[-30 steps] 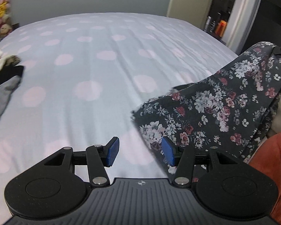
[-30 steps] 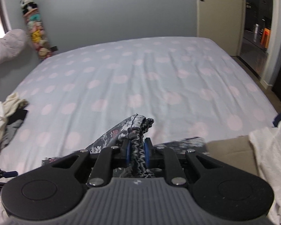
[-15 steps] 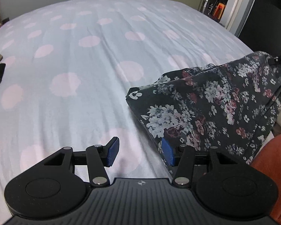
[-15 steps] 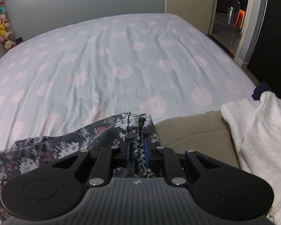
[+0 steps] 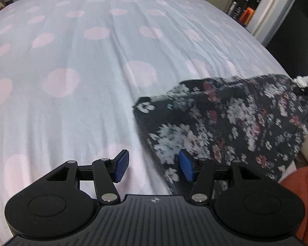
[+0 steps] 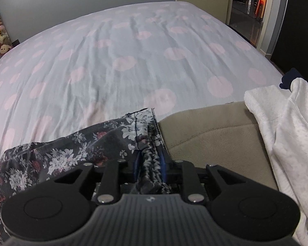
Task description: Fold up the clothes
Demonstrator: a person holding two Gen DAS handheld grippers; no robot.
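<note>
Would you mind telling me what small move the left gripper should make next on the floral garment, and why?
Probably ease the left gripper slightly to its right and close on the floral garment. Its jaws stand open with the garment's near edge lying just at the right-hand pad, while the right gripper is shut on the gathered waistband, so a second hold would let the garment be spread on the bed.

The bedsheet (image 6: 117,47) is smooth matt cloth, lightly creased. The floral garment (image 5: 236,123) looks like thin soft fabric, its bunched edge ribbed, perhaps elasticated. The beige blanket (image 6: 211,135) is napped fleece; the white garment (image 6: 293,123) fuzzy. Gripper bodies are matt black plastic.
</note>
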